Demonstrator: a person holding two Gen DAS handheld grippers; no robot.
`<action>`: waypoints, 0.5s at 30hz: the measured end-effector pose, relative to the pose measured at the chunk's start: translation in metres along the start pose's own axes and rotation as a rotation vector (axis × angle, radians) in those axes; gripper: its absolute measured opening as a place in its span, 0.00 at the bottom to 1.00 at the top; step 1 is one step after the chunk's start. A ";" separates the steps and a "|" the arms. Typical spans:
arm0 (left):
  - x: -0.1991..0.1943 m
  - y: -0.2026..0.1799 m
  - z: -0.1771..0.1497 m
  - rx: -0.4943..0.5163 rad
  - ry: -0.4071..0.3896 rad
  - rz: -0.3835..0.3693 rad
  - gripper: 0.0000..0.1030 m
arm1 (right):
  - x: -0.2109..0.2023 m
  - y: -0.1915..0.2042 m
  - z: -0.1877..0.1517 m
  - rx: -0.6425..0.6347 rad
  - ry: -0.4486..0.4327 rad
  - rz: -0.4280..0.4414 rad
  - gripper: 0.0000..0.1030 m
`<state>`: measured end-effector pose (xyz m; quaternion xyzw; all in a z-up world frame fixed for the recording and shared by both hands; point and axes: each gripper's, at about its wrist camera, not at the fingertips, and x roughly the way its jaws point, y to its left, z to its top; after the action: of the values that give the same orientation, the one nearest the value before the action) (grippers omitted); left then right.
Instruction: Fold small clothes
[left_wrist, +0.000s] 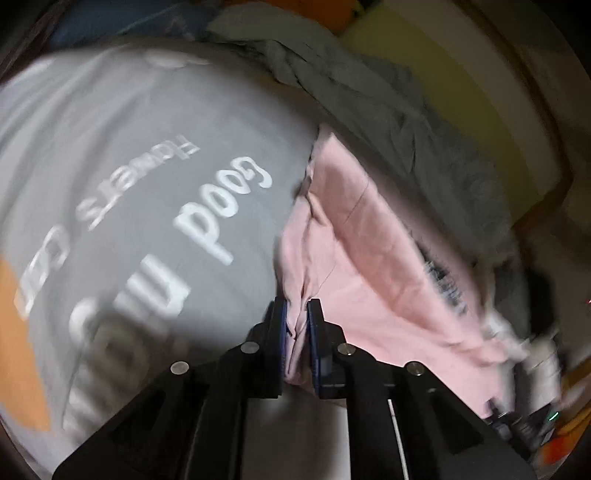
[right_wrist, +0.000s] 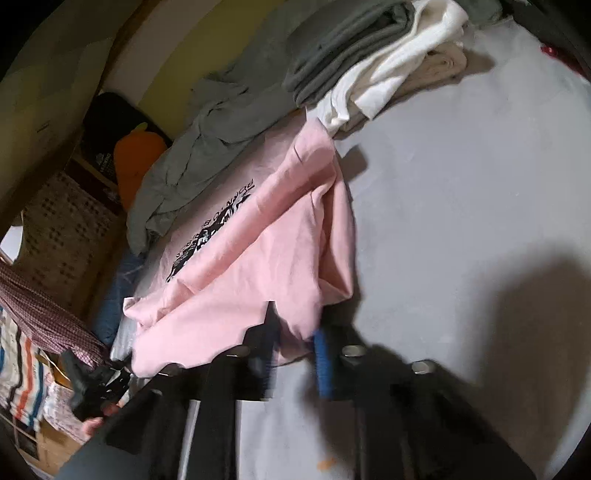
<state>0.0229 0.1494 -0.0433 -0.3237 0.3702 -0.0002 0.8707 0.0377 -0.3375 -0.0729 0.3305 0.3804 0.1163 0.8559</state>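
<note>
A pink T-shirt (left_wrist: 351, 258) with a black print lies rumpled on a grey sheet (left_wrist: 147, 166) printed with white letters. My left gripper (left_wrist: 297, 325) is shut on a bunched edge of the shirt, and the cloth is squeezed between its blue pads (left_wrist: 314, 332). In the right wrist view the pink T-shirt (right_wrist: 240, 258) stretches away from me, print side up. My right gripper (right_wrist: 295, 343) is shut on the near hem, which fills the gap between its fingers and drapes over the left finger. That view is blurred around the fingers.
A crumpled grey garment (right_wrist: 192, 147) lies beyond the shirt. Folded grey, white and beige clothes (right_wrist: 369, 66) are stacked at the far edge of the sheet (right_wrist: 461, 184). Left of the sheet are a woven basket (right_wrist: 70, 236), an orange cushion (right_wrist: 136, 162), striped cloth (right_wrist: 22, 369) and a hand (right_wrist: 92, 424).
</note>
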 end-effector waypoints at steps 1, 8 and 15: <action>-0.013 0.000 0.000 -0.003 -0.023 -0.027 0.07 | -0.008 0.002 -0.001 0.012 -0.030 0.005 0.12; -0.102 -0.037 0.013 0.044 -0.187 -0.181 0.06 | -0.109 0.053 -0.007 -0.139 -0.279 0.112 0.11; -0.161 -0.099 0.076 0.093 -0.318 -0.310 0.06 | -0.176 0.116 0.030 -0.227 -0.453 0.182 0.11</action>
<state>-0.0212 0.1525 0.1554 -0.3320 0.1735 -0.1002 0.9217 -0.0548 -0.3437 0.1192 0.2830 0.1323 0.1576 0.9368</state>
